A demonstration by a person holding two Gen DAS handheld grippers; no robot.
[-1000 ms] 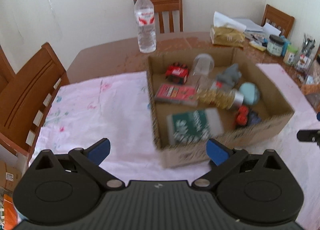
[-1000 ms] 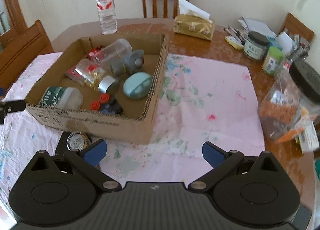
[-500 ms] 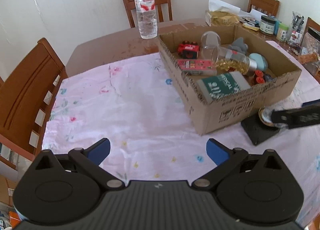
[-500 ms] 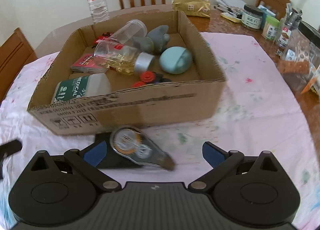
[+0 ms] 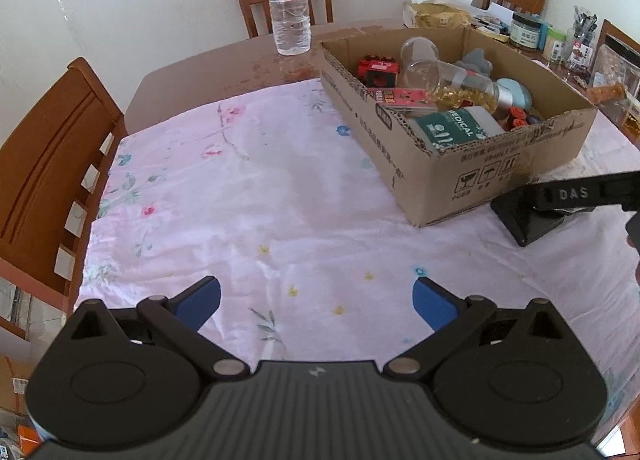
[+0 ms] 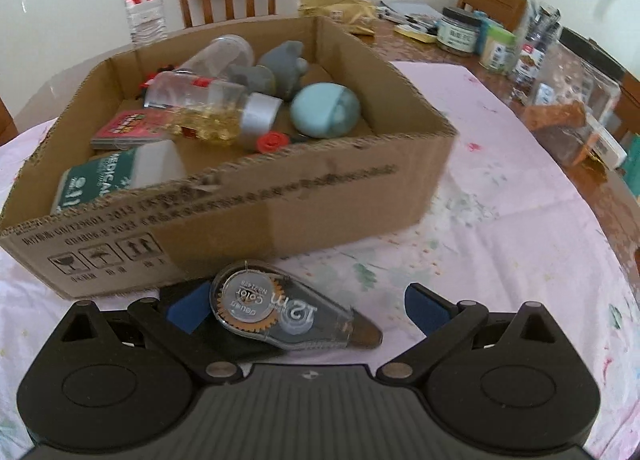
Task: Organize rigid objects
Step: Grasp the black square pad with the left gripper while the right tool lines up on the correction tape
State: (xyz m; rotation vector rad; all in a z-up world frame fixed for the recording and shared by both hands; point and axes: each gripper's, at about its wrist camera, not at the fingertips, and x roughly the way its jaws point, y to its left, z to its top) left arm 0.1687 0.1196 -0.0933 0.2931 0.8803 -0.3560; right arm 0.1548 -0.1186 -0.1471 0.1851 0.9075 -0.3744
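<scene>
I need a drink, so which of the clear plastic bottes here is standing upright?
The water bottle with the red label, on the bare table beyond the cardboard box. The other two clear bottles lie on their sides inside the box.

Clear correction-tape dispenser (image 6: 280, 314) lies flat, seemingly atop black pad (image 6: 240, 344); beside carton (image 6: 280, 204).

"MEDICAL" in white on the green pack (image 5: 452, 131) inside the cardboard box (image 5: 476, 176). "DAS" on the black bar (image 5: 580, 193) at right. Correction tape dispenser (image 6: 280, 310): "deli", "Color", "12 m", read upside down. Box wall: three handling pictograms; remaining print illegible.
</scene>
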